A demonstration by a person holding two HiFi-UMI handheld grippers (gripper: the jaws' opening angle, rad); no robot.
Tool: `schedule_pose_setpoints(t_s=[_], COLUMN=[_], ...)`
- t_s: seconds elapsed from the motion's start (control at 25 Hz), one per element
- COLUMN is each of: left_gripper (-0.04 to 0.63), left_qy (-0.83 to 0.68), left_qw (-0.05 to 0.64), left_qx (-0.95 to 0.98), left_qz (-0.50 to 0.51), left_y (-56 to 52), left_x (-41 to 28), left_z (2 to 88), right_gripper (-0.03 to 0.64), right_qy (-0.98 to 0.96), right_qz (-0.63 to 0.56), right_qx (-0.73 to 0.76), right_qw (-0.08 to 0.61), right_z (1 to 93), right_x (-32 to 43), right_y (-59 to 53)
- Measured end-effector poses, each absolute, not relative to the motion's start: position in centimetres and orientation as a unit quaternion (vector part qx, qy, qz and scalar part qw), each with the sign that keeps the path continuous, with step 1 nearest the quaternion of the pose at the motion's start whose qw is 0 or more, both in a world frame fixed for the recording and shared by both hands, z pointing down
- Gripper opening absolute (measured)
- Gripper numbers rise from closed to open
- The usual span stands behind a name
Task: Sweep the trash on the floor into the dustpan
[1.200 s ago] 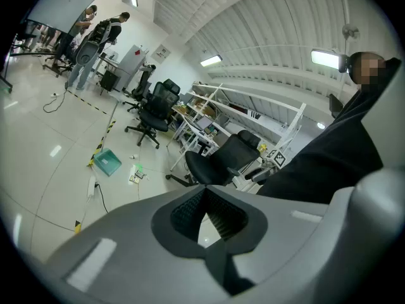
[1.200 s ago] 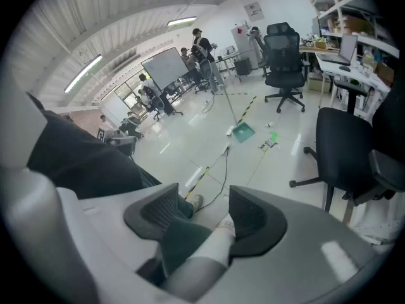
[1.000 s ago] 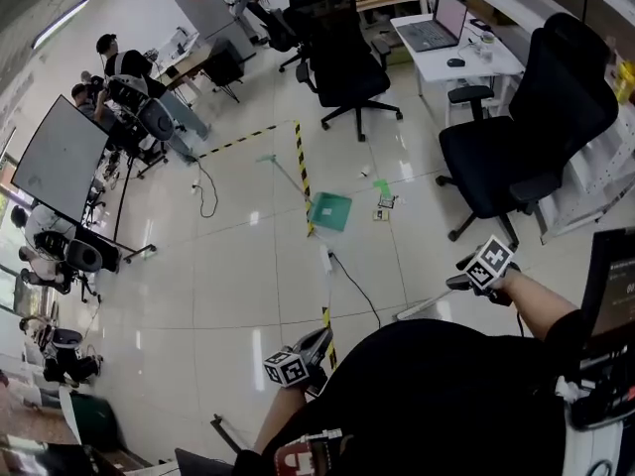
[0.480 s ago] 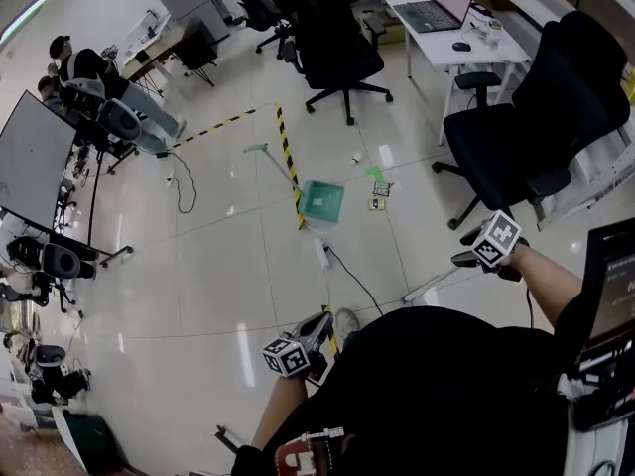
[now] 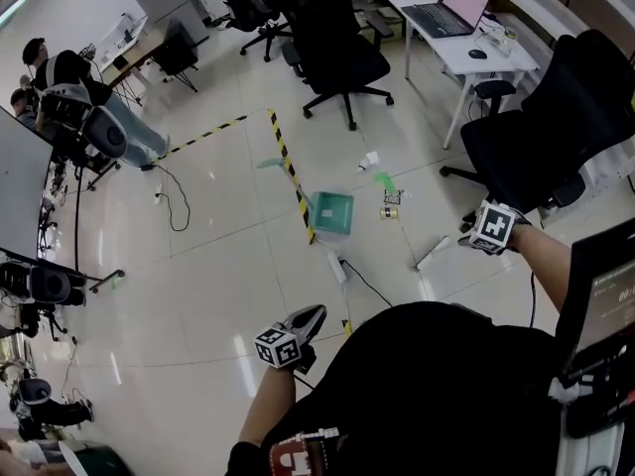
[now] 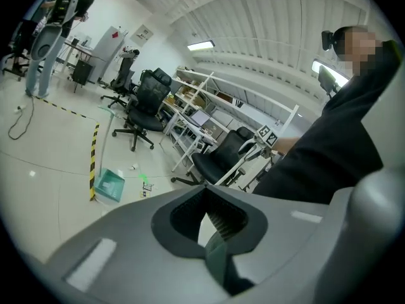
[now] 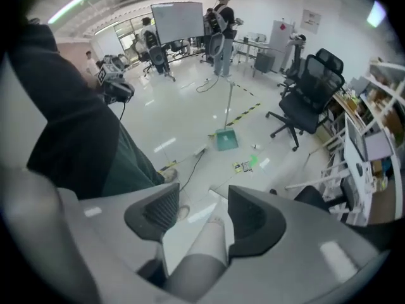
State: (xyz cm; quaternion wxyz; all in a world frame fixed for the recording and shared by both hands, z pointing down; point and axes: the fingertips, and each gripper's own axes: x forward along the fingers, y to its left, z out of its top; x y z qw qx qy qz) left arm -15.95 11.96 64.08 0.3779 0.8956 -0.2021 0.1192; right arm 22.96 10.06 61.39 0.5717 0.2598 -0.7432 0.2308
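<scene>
Carries a pale stick [image 7: 202,252] clamped between the right gripper's [image 7: 204,190] wide, just-narrowed jaws, presumably for sweeping. Holds the left gripper [image 6: 205,192] with jaws together on nothing, free for the dustpan [image 5: 330,213], standing with the trash [image 5: 390,206] on the floor [image 5: 228,266] well ahead of both.

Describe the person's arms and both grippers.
A black top is worn, forearms bare. The left gripper and right gripper each have a light grey moulded body, dark ribbed pads and a white cube with black square markers. The right gripper's jaws have just been closing, a pale handle between them.
</scene>
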Motion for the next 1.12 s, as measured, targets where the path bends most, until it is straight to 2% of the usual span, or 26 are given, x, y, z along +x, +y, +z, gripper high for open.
schedule_pose_setpoints(t_s=[0.2,0.44,0.8,1.12], left_gripper=[-0.006,-0.006,-0.006,-0.006], left_qy=[-0.229,-0.288,-0.362,-0.364], left_qw=[0.389,0.407,0.433,0.443], left_qx=[0.885,0.859,0.821,0.817], left_qz=[0.116,0.118,0.079,0.063], left_y=[7.3,2.5,-1.4,-3.6], left_x=[-16.8,-14.0,-9.5,-12.6], left_z=[64.2,65.4,65.7,66.7], right_gripper=[0.239,0.238,0.238,0.236], right_qy=[-0.747,-0.748,-0.755,-0.765], right_qz=[0.178,0.120,0.061,0.037], right_qx=[0.182,0.048,-0.078,-0.118], right_qw=[0.614,0.651,0.648,0.632], right_z=[62.8,67.3,69.2,69.3], right_x=[21.1,22.4,21.3,12.9], right_y=[4.5,-1.3,-12.9,-18.3])
